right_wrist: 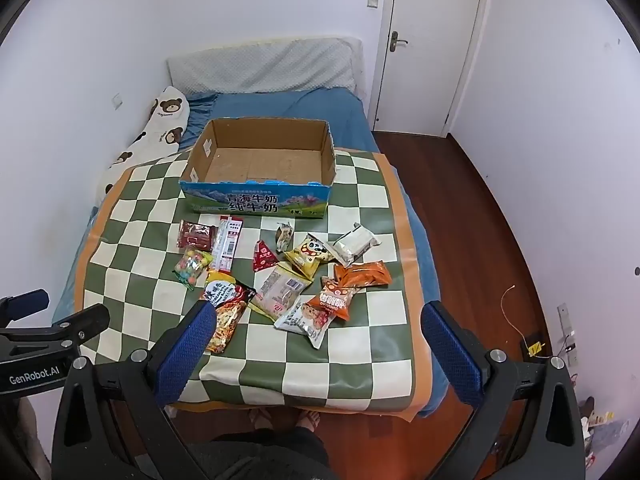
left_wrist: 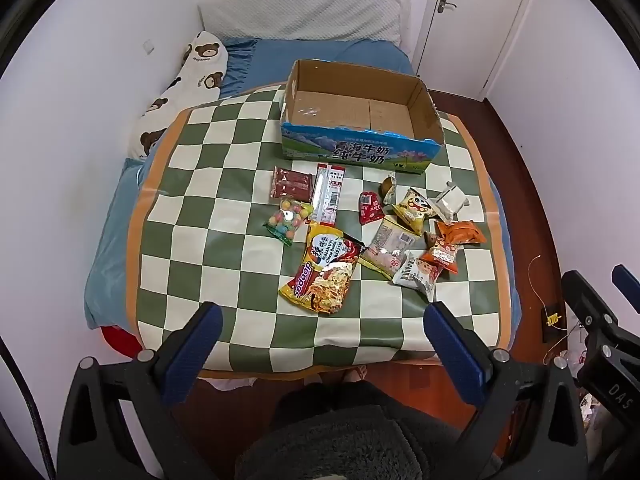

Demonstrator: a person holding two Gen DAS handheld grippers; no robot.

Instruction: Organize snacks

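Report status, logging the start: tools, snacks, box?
Left tool and right tool open, holding nothing. Snacks loose on checkered cloth. Box empty. Nothing blocking.

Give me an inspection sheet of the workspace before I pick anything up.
Surface: green-and-cream checkered mat spread over a blue-sheeted bed.
Job's things: cardboard box open, nothing inside; snack packets loose in front of it, among them a noodle packet, a candy bag and an orange packet.
Clutter: bear-print pillow beside the mat.
Grippers: left gripper and right gripper both open, holding nothing, hovering at the near edge.
Cables: thin wire on the floor.
Surroundings: white walls, closed door, wooden floor.
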